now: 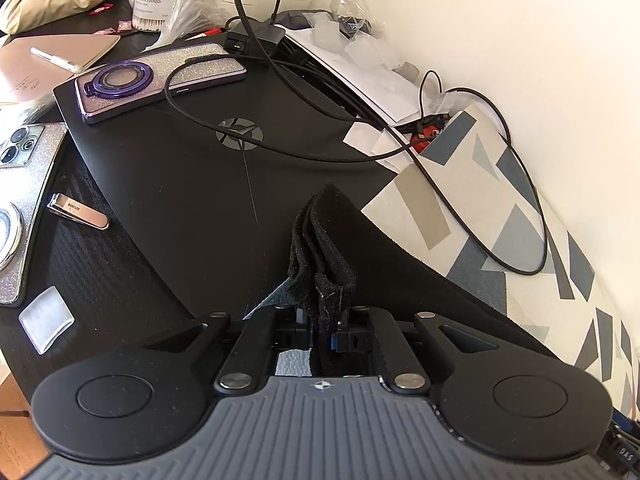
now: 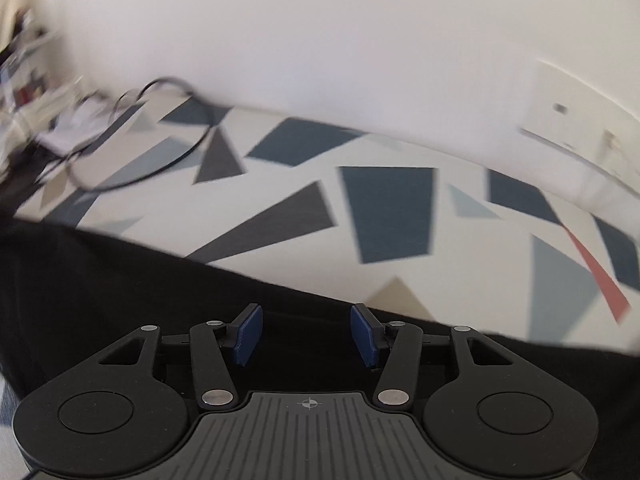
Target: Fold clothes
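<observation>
Two grippers are in play. The left gripper (image 1: 325,326) has its jaws clamped tight on a bunched fold of the black garment (image 1: 320,256), which rises crumpled from between the blue pads and runs off to the right as a dark sheet with a curved edge. That sheet lies over a patterned cloth (image 1: 472,216) of grey, blue and tan shapes on cream, spread against a white wall (image 1: 540,60).

The right gripper (image 2: 306,334) stands with its blue pads (image 2: 249,334) apart and nothing pinched between them; the black garment (image 2: 120,288) lies beneath and in front of them, its edge crossing the patterned cloth (image 2: 388,208). This view is blurred by motion.

Farther out in the left view, a closed black laptop (image 1: 208,168) sits behind the garment, with a glitter-cased phone (image 1: 160,80) on its lid and a black cable (image 1: 520,184) looping across it onto the cloth. A nail clipper (image 1: 78,210) lies left of the laptop, and a tub of cotton swabs (image 1: 154,4) stands at the back.
</observation>
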The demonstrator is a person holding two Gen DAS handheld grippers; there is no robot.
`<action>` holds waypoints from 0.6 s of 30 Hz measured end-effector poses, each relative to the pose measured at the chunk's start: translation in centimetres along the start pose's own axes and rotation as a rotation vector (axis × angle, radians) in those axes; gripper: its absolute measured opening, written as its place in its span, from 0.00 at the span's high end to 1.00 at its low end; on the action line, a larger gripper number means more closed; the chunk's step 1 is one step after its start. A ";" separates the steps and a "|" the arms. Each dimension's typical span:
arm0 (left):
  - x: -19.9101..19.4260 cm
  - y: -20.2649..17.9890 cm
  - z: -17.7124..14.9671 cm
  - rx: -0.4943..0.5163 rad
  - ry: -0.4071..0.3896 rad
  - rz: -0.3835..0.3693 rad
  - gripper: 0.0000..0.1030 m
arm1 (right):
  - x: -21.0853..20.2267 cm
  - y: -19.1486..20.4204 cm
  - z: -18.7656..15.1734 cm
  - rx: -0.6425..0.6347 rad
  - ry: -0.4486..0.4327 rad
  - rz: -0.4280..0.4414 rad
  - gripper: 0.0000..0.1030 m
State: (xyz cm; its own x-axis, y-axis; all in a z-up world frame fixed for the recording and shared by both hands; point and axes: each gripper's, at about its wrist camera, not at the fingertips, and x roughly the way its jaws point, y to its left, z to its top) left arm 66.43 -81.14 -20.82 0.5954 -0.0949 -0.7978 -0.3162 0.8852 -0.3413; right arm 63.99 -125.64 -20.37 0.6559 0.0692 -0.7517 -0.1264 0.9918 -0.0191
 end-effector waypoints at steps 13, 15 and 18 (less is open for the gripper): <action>0.1 0.1 0.0 0.019 0.001 -0.012 0.93 | 0.2 -0.7 1.5 -0.065 -0.015 0.157 1.00; 0.1 0.1 0.0 0.024 0.003 -0.014 0.93 | 0.1 -1.7 2.1 0.012 -0.061 0.119 1.00; 0.1 0.0 0.1 0.029 0.006 -0.012 0.93 | 0.3 -2.8 2.7 0.072 -0.104 0.005 1.00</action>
State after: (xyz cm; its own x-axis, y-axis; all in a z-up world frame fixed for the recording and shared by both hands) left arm 66.58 -81.09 -20.86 0.5942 -0.1084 -0.7970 -0.2877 0.8967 -0.3364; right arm 66.55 -128.10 -18.77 0.7297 0.0810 -0.6790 -0.0785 0.9963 0.0344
